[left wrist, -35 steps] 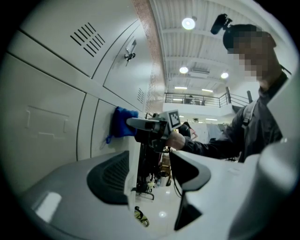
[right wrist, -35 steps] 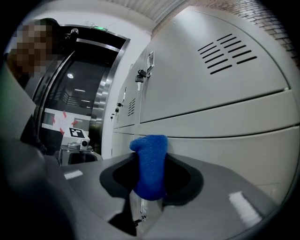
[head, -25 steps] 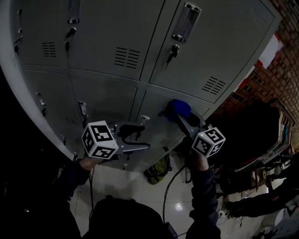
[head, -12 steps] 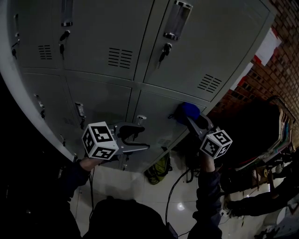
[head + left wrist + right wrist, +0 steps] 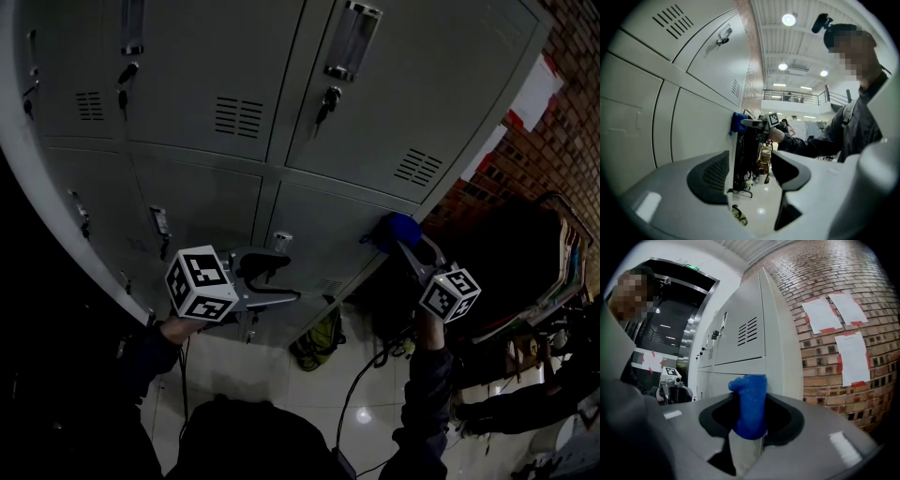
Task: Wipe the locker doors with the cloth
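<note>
Now, head view: right tongs [image 5: 405, 244] at 3 o'clock, clamped shut on blue cloth [image 5: 400, 228]. Cloth pressed against lower right door [image 5: 319, 234] of grey lockers [image 5: 375, 112], close to that door's right edge.

Right gripper view agrees: cloth [image 5: 750, 404] pinched between both jaws of right tongs [image 5: 749, 420], wad sticking up past the tips and touching the door.

Left tongs [image 5: 279, 277] at 7 o'clock in head view, near the lower doors. Left gripper view: left tongs [image 5: 750, 176] with jaws parted wide, nothing between them. Contact with a door: cannot tell.

Brick wall [image 5: 825, 296] at 3 o'clock of the lockers, paper sheets [image 5: 853, 357] taped on it.
</note>
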Motion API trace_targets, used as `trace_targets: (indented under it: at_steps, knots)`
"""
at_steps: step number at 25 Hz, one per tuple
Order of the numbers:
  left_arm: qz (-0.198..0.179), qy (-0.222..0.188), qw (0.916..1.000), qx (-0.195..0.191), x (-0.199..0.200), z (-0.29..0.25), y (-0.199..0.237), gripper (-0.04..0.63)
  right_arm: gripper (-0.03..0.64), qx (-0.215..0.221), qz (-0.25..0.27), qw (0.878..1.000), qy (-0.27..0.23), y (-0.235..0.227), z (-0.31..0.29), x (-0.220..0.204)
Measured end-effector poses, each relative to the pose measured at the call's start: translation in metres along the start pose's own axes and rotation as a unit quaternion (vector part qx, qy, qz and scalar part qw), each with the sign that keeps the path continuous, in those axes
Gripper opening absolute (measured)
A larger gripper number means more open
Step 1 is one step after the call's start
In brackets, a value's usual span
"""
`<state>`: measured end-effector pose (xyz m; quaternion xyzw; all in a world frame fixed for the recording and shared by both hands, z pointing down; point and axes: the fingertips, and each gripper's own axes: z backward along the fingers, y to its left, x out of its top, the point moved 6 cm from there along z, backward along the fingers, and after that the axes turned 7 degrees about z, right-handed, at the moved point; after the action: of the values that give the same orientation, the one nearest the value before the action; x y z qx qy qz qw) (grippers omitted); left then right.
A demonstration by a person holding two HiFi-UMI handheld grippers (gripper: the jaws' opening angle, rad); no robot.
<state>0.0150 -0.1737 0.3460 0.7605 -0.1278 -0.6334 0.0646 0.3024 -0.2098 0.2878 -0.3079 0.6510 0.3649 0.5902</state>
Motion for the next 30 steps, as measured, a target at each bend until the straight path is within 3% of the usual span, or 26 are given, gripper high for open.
trace_targets:
  at_steps: [13,30]
  knots:
    - [0.000,0.004,1.0000,0.000,-0.003,0.004,-0.003,0.262,0.140,-0.017,-0.014,1.000,-0.013,-0.010,0.016,-0.002]
    - [0.012,-0.002,0.9998,0.018,-0.021,0.055,-0.001,0.262,0.135,0.063,-0.001,0.998,-0.028,0.108,-0.060,-0.014]
